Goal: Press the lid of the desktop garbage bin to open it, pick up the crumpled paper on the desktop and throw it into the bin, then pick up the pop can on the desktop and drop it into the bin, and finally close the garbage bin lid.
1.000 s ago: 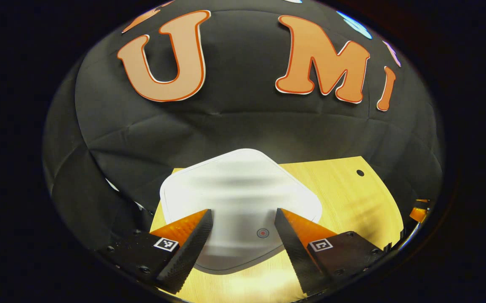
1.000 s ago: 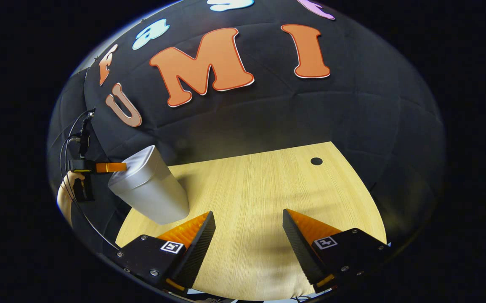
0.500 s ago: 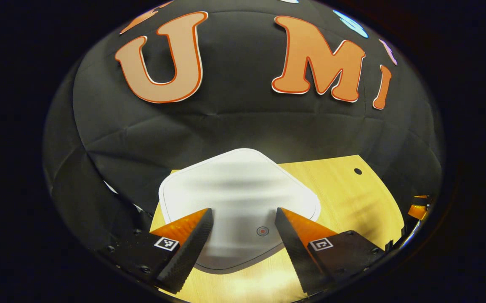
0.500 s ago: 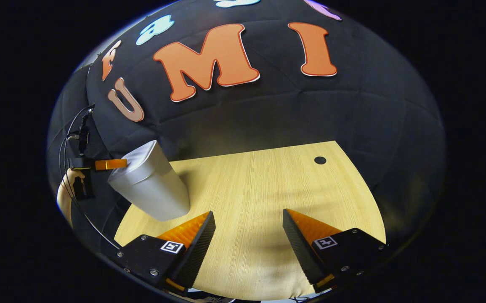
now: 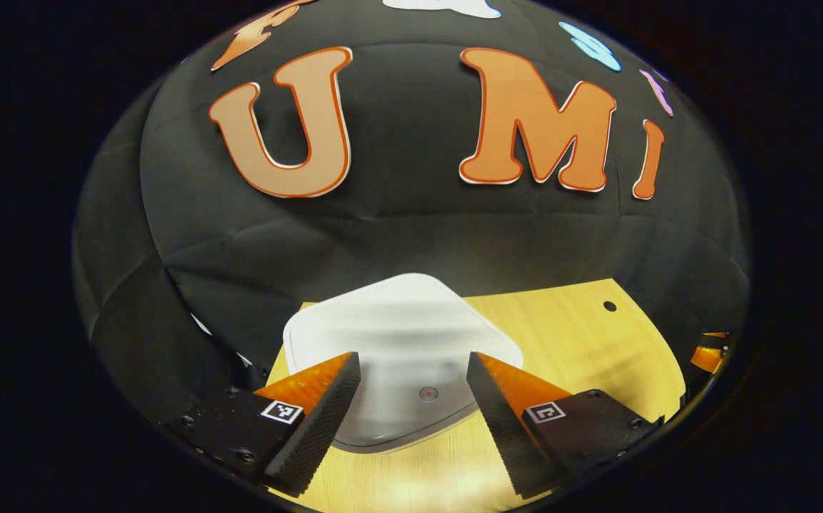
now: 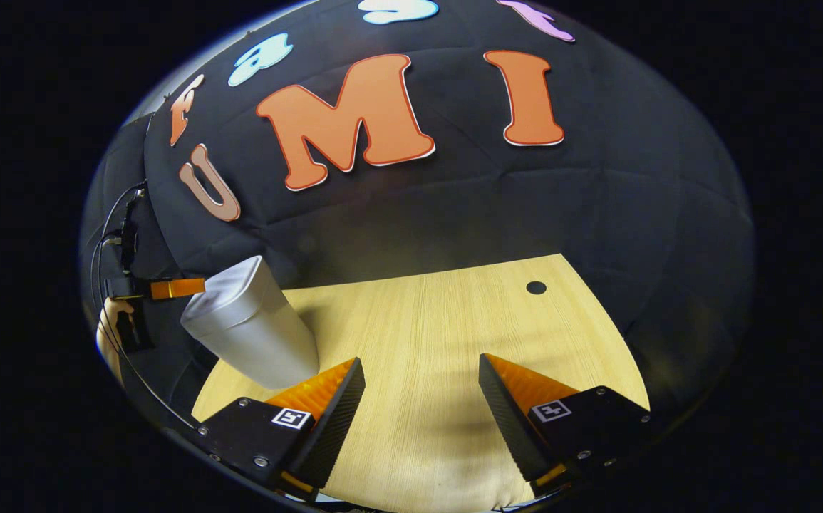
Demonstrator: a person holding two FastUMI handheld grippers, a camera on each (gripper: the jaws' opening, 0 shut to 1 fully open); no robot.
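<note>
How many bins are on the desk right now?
1: the white bin, lid shut, at the desk's left back edge, under the left tongs. Anything behind it is hidden.

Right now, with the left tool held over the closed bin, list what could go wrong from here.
1. The left tool hangs open above the bin lid, near its front edge; an off-centre push could tip the tall, narrow bin.
2. The bin stands near the desk edge, so a shove might slide it off.
3. The lid looks shut already; another press may pop it open.
</note>
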